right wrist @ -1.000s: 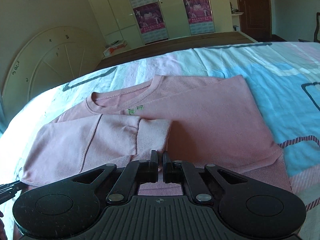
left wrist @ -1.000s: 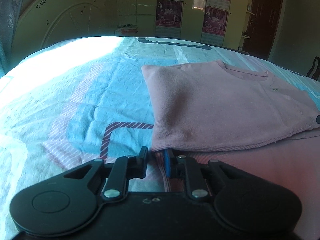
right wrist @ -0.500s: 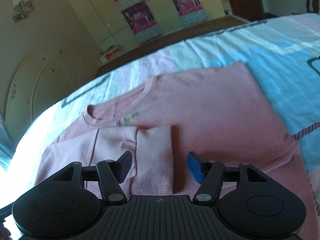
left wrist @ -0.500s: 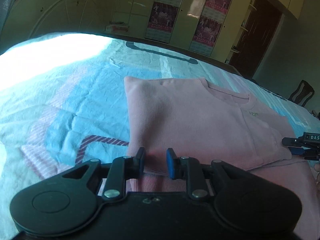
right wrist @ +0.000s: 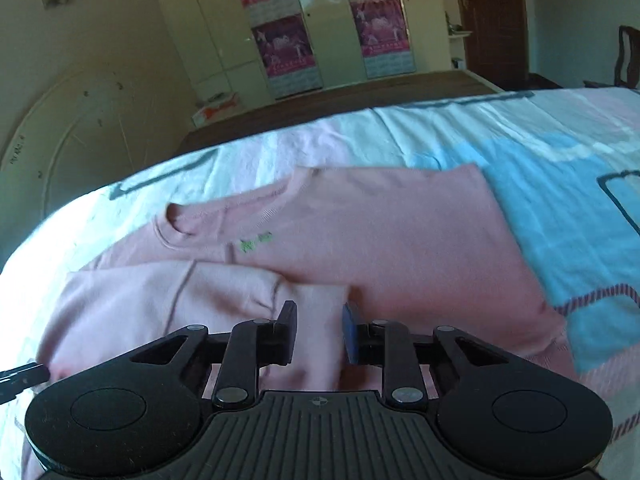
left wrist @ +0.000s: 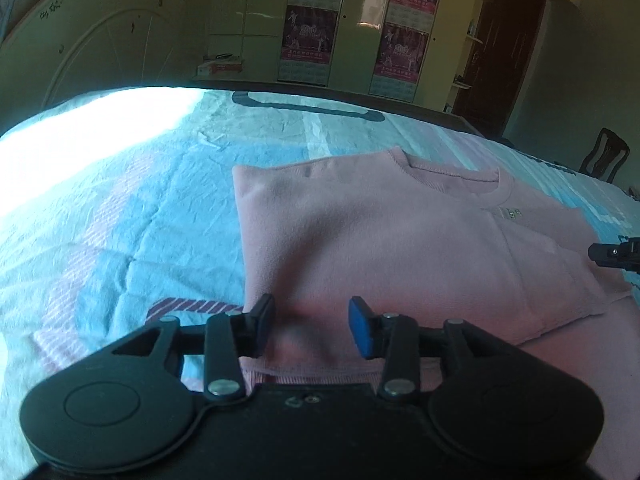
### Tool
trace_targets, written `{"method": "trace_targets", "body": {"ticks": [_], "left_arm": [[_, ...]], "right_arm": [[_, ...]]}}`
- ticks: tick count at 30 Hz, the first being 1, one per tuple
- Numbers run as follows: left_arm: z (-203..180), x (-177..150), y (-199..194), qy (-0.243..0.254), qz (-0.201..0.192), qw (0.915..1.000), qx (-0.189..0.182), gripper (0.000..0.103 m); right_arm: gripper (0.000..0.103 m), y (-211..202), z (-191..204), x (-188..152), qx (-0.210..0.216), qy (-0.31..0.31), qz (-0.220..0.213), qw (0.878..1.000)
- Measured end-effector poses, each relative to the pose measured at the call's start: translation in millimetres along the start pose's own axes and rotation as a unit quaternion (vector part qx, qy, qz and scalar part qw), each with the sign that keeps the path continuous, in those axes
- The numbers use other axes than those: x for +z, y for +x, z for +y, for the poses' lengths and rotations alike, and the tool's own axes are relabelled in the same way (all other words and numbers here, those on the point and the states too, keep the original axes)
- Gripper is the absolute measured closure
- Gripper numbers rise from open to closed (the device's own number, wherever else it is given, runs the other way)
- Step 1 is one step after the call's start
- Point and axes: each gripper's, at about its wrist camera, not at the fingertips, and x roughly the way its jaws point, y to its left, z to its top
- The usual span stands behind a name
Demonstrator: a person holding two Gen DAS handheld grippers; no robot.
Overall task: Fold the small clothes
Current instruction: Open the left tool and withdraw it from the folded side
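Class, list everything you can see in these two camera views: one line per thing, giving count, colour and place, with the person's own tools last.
sweater: one, pink, flat on the bed with a sleeve folded across its front
bedsheet: one, light blue and pink with dark striped lines, covering the bed
headboard: one, cream, arched, at the far left end of the bed
wardrobe: one, cream, along the far wall
posters: several, purple, on the wardrobe doors
door: one, dark brown, right of the wardrobe
chair: one, dark wood, far right beyond the bed
left gripper: one, black with blue pads, over the sweater's near edge, jaws opening, nothing gripped
right gripper: one, black with blue pads, jaws closing around the folded sleeve's cuff
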Motion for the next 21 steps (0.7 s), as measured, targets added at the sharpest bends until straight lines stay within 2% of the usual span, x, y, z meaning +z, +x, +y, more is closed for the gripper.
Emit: {"method": "trace_targets", "body": {"ticks": [3, 5, 6, 8, 10, 12, 14, 16, 18, 20, 21], "left_arm": [[0, 19, 28, 0.005, 0.016, 0.9998, -0.010, 0.058], [5, 31, 49, 0.002, 0.027, 0.9996, 0.002, 0.061], [9, 40, 58, 0.000, 0.026, 0.9996, 0.005, 0.060], [16, 55, 69, -0.015, 0.026, 0.9995, -0.007, 0.056], [21, 66, 88, -0.022, 0.042, 0.9987, -0.021, 0.050], [20, 73, 101, -0.009, 0.039, 0.9988, -0.027, 0.049], [18, 80, 107, -0.004, 0.041, 0.9988, -0.028, 0.050], [23, 82, 99, -0.013, 0.015, 0.9992, -0.035, 0.053], [32, 76, 92, -0.024, -0.005, 0.9989, -0.041, 0.051], [39, 67, 100, -0.045, 0.031, 0.9974, -0.046, 0.053], [39, 61, 93, -0.043, 0.021, 0.9976, -0.051, 0.052]], "right_arm": [[0.078, 23, 21, 10, 0.017, -0.056, 0.021, 0.998], [0.079, 49, 21, 13, -0.007, -0.074, 0.051, 0.996], [0.079, 59, 18, 16, -0.019, -0.069, 0.053, 0.996], [0.078, 65, 10, 29, -0.009, -0.032, 0.043, 0.999], [0.078, 72, 10, 39, -0.015, -0.032, 0.035, 0.999], [0.078, 86, 12, 43, -0.015, -0.039, 0.049, 0.998], [0.078, 97, 14, 41, -0.026, -0.055, 0.054, 0.997], [0.078, 95, 19, 42, -0.036, -0.067, 0.052, 0.996], [0.078, 78, 29, 41, -0.024, -0.076, 0.020, 0.997], [0.078, 75, 40, 35, -0.001, -0.096, 0.020, 0.995], [0.078, 79, 46, 32, -0.004, -0.110, 0.030, 0.993]]}}
